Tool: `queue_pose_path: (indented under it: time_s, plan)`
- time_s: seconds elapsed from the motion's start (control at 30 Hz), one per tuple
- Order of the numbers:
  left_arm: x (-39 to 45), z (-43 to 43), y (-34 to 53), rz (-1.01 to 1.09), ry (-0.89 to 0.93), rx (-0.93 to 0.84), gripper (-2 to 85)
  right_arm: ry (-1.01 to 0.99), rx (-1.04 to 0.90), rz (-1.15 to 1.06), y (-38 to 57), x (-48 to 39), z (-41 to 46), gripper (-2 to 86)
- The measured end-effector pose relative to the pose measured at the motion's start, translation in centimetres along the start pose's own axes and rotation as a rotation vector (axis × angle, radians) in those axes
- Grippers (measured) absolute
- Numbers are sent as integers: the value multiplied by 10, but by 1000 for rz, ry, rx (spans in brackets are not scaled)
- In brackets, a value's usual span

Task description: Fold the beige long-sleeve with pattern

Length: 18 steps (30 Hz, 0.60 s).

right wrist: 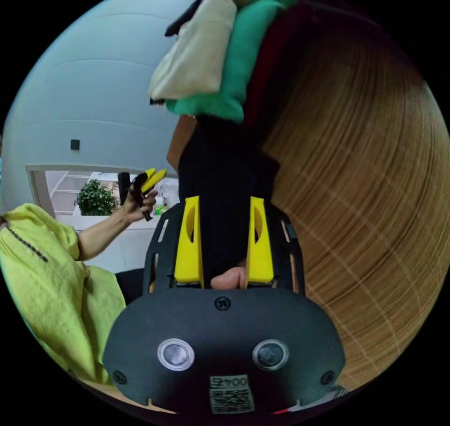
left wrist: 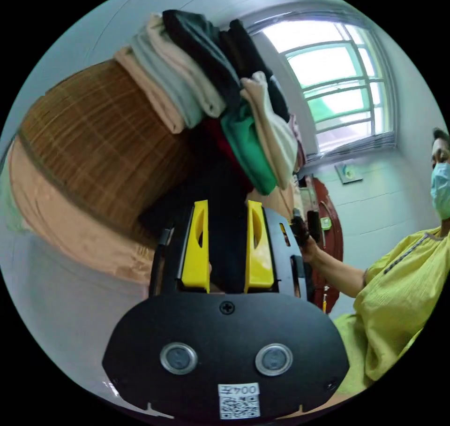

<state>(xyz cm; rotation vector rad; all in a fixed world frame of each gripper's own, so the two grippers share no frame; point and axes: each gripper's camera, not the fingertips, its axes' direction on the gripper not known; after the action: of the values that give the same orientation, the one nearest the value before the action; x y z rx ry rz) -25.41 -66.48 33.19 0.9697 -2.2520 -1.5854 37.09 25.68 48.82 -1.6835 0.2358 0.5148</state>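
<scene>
A stack of folded clothes [left wrist: 201, 83] in beige, grey, cream, black and green lies on a woven mat [left wrist: 93, 140]. I cannot pick out a patterned beige long-sleeve among them. My left gripper [left wrist: 228, 205] is open in front of a black garment [left wrist: 220, 182] at the stack's edge, with nothing pinched. My right gripper [right wrist: 224, 201] is open too, facing the black garment [right wrist: 225, 163] below a cream piece [right wrist: 201, 55] and a green piece [right wrist: 234, 60]. A hand holds the right gripper [left wrist: 304, 226] in the air, and the left gripper [right wrist: 152, 176] is likewise held in the air.
The mat [right wrist: 356, 186] lies over a peach sheet [left wrist: 70, 229]. A person in a yellow-green top [left wrist: 398, 294] stands beside the stack. Behind are a barred window [left wrist: 337, 79], a red-brown door [left wrist: 330, 238], pale walls and a potted plant [right wrist: 93, 196].
</scene>
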Motion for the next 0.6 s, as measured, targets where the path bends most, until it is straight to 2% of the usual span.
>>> queue_pose_path:
  time_s: [0.13,0.2,0.3,0.47,0.53,0.6]
  plan:
    - [11,4,-5,96,-179,-11,136,-29,21,91,31,10,15,150]
    - [13,6,-34,192,-260,-29,145,-22,22,124,33,18,17,151]
    - [6,27,-69,317,-315,-185,155,47,-17,177,32,33,25,151]
    - [-7,65,-90,355,-222,-429,149,-25,-31,239,26,50,47,128]
    - [-3,71,-87,346,-197,-434,143,-33,-50,267,18,54,61,70]
    - [2,67,-81,288,-223,-388,131,17,-94,264,9,57,64,63]
